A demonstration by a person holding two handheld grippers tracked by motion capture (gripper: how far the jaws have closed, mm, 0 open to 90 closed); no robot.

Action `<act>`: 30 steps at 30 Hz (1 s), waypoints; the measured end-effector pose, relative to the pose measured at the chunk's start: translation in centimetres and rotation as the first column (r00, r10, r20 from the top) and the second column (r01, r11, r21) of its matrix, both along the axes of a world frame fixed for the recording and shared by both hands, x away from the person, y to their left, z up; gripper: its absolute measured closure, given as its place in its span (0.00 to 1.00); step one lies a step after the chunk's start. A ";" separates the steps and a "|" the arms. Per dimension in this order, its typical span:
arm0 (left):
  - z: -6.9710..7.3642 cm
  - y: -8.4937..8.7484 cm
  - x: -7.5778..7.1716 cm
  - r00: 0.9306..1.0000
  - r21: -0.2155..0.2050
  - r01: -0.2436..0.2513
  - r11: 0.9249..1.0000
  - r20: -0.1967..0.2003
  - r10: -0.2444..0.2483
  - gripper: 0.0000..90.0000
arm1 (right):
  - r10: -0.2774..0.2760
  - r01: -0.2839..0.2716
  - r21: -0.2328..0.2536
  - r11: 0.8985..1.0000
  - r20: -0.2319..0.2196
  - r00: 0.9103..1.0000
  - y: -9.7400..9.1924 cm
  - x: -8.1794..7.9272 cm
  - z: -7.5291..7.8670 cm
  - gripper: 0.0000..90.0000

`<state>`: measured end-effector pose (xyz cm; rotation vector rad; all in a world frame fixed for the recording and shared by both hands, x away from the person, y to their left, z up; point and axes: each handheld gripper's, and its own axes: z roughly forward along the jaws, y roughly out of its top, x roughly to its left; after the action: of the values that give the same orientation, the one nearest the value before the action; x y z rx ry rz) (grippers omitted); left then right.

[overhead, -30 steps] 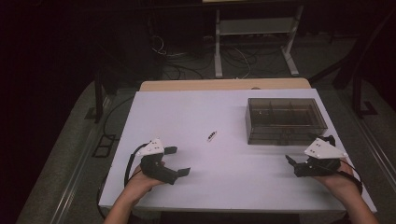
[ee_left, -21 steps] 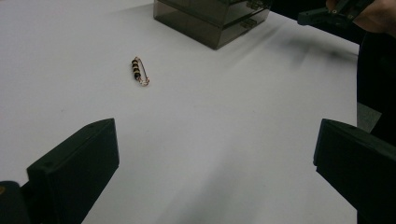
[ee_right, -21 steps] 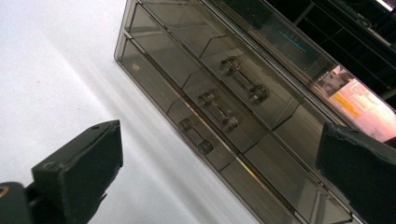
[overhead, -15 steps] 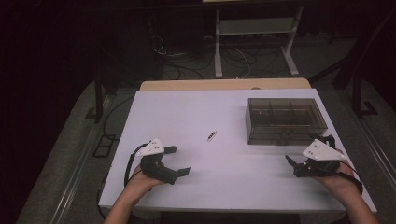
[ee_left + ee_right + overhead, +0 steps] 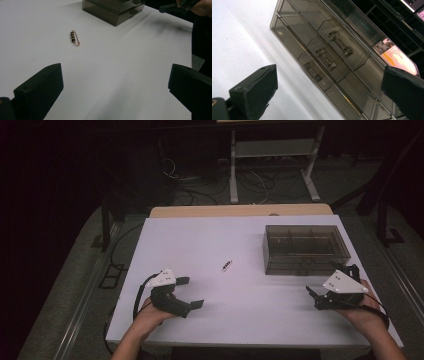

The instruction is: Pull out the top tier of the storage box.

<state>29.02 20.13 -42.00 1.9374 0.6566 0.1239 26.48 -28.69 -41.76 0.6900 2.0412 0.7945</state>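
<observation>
A small beaded pin (image 5: 226,266) lies on the white table (image 5: 200,240), near its middle. It also shows ahead and to the left of my left gripper (image 5: 115,95), as the pin (image 5: 74,38). My left gripper (image 5: 191,292) rests at the front left, open and holding nothing. A smoky see-through drawer box (image 5: 306,249) stands at the back right. My right gripper (image 5: 330,281) sits just in front of the box, open, facing the drawer fronts. In the right gripper view the box (image 5: 294,32) shows three small handles (image 5: 325,59) between my wide-apart jaws (image 5: 328,95).
The table's front edge (image 5: 250,342) runs just below both hands. Behind the table are a wooden board (image 5: 240,211), a metal stand (image 5: 272,155) and floor cables (image 5: 175,175). In the left gripper view the box (image 5: 112,10) and the other gripper (image 5: 180,6) lie far ahead.
</observation>
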 end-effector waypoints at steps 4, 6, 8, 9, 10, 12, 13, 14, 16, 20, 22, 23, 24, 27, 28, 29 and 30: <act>0.0 0.0 0.1 1.000 -0.003 0.000 1.000 -0.001 0.000 0.00 | -0.008 0.008 -0.011 1.000 0.015 1.000 -0.1 0.0 0.1 0.00; 0.0 -0.1 0.0 1.000 -0.001 0.000 1.000 0.000 0.000 0.00 | -0.010 0.010 -0.021 1.000 0.018 1.000 -0.1 0.1 0.1 0.00; 0.0 0.0 0.0 1.000 0.000 0.000 1.000 0.002 0.000 0.00 | -0.010 0.011 -0.031 0.999 0.024 1.000 -0.1 0.0 0.1 0.00; 0.0 0.0 0.0 1.000 -0.001 0.001 1.000 0.004 -0.001 0.00 | -0.012 0.012 -0.030 0.999 0.027 1.000 -0.1 0.0 0.2 0.00; 0.0 -0.1 0.0 1.000 -0.002 0.000 1.000 0.002 0.000 0.00 | -0.011 0.012 -0.032 0.999 0.028 1.000 -0.2 0.1 0.2 0.00; -0.1 -0.1 0.0 1.000 0.000 0.003 1.000 0.001 -0.003 0.00 | -0.011 0.012 -0.039 0.999 0.026 1.000 -0.1 0.1 0.1 0.00; -0.1 -0.1 0.0 1.000 -0.001 0.005 1.000 0.001 -0.005 0.00 | -0.009 0.010 -0.045 0.999 0.028 1.000 -0.1 0.1 0.0 0.00; -0.1 -0.1 0.0 1.000 -0.002 0.004 1.000 0.001 -0.004 0.00 | -0.009 0.010 -0.050 0.999 0.027 1.000 0.0 0.1 0.0 0.00; -0.1 -0.1 0.0 1.000 -0.002 0.003 1.000 0.000 -0.003 0.00 | -0.005 0.007 -0.055 0.998 0.032 0.999 0.0 0.1 0.0 0.00; -0.1 0.0 0.0 1.000 -0.002 0.003 1.000 0.001 -0.003 0.00 | -0.006 0.009 -0.071 0.997 0.040 0.999 0.1 0.1 0.0 0.00; -0.1 0.0 0.0 1.000 -0.001 0.001 1.000 0.001 -0.001 0.00 | -0.004 0.008 -0.081 0.997 0.046 0.999 0.2 0.1 0.0 0.00; -0.1 0.0 0.0 1.000 -0.002 0.001 1.000 0.002 -0.001 0.00 | -0.004 0.008 -0.085 0.996 0.048 0.999 0.3 0.1 0.0 0.00; -0.1 0.0 0.0 1.000 -0.002 0.001 1.000 0.002 -0.001 0.00 | -0.001 0.005 -0.090 0.996 0.052 0.999 0.3 0.0 0.0 0.00; -0.1 0.0 0.0 1.000 -0.001 0.000 1.000 0.001 0.000 0.00 | 0.002 0.004 -0.106 0.994 0.057 0.998 0.4 0.0 0.0 0.00; -0.1 0.0 0.0 1.000 -0.002 0.000 1.000 0.001 0.000 0.00 | 0.000 0.006 -0.109 0.994 0.057 0.998 0.4 0.0 -0.1 0.00; -0.1 0.1 0.0 1.000 -0.002 0.001 1.000 0.003 -0.001 0.00 | 0.001 0.006 -0.115 0.993 0.059 0.998 0.5 0.0 -0.1 0.00; -0.1 0.1 0.1 1.000 -0.002 0.000 1.000 0.003 0.000 0.00 | 0.000 0.008 -0.122 0.992 0.061 0.998 0.5 0.0 -0.1 0.00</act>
<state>29.07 20.21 -42.09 1.9351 0.6543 0.1254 26.45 -28.14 -41.85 0.5936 2.0141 0.6737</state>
